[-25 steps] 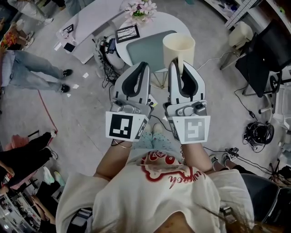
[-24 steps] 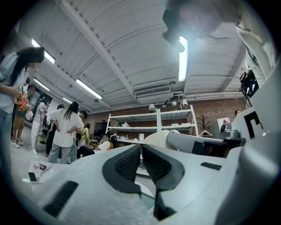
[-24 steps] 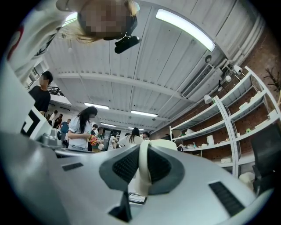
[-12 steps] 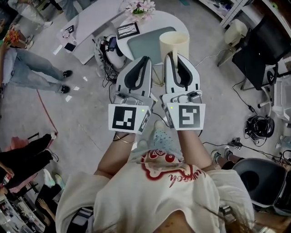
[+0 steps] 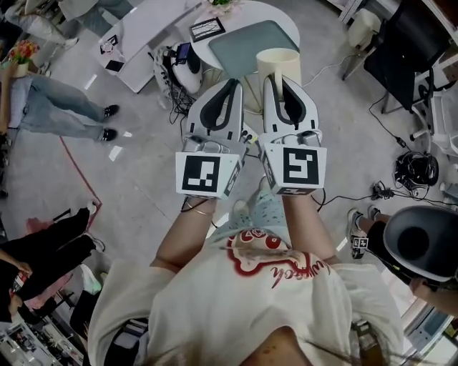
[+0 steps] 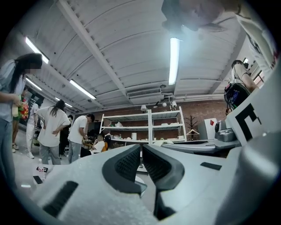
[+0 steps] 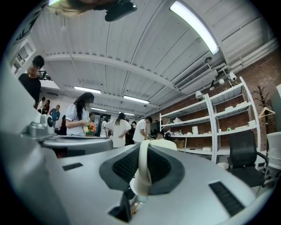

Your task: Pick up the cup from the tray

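A cream cup (image 5: pixel 278 66) hangs in the air in the head view, held by its handle in my right gripper (image 5: pixel 276 83), which is shut on it. In the right gripper view the cream handle (image 7: pixel 142 173) is pinched between the two dark pads. The grey-green tray (image 5: pixel 245 41) lies on the round white table (image 5: pixel 286 16) below and behind the cup, with nothing on its visible part. My left gripper (image 5: pixel 230 86) is level with the right one, just to its left. Its jaws (image 6: pixel 141 161) stand together with nothing between them.
A framed card (image 5: pixel 207 29) lies on the table's far left edge. Cables and a white device (image 5: pixel 179 61) lie on the floor left of the table. Black chairs (image 5: pixel 408 43) stand at the right, a round black stool (image 5: pixel 424 251) at the lower right. People (image 5: pixel 61 111) stand at the left.
Both grippers and the cup have come up and away from the tray, which has slid toward the top of the head view. The right grip on the handle has not changed.
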`<move>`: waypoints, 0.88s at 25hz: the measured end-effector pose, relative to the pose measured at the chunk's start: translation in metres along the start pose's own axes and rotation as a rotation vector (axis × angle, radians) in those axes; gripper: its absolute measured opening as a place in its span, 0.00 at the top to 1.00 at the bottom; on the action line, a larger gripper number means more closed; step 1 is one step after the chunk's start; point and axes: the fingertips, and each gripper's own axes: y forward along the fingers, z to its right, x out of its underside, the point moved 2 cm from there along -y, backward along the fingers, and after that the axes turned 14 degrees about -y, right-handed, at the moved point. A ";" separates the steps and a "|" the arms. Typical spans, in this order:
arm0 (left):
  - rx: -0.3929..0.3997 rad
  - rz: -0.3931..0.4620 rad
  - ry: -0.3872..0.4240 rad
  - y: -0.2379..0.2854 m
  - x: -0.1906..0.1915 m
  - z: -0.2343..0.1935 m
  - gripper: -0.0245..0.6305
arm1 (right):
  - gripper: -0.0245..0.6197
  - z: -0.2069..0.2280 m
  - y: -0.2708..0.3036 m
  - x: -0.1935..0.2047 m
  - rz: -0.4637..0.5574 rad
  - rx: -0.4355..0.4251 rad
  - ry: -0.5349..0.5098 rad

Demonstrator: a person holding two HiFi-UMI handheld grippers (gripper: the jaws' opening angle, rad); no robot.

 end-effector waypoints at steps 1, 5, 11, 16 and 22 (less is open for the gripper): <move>-0.001 0.002 -0.001 -0.004 -0.001 0.001 0.92 | 0.89 -0.003 -0.004 -0.002 -0.002 -0.002 0.001; -0.016 0.004 -0.006 -0.014 -0.001 0.006 0.92 | 0.89 -0.007 -0.018 0.002 -0.021 -0.007 0.010; -0.049 0.026 -0.021 -0.028 -0.005 0.014 0.92 | 0.89 -0.006 -0.036 -0.009 0.021 -0.025 0.020; -0.065 0.018 -0.026 -0.039 0.005 0.029 0.92 | 0.89 -0.002 -0.054 -0.002 0.017 -0.033 0.015; -0.072 0.012 -0.032 -0.044 0.010 0.037 0.92 | 0.89 -0.005 -0.063 -0.002 0.029 -0.056 0.025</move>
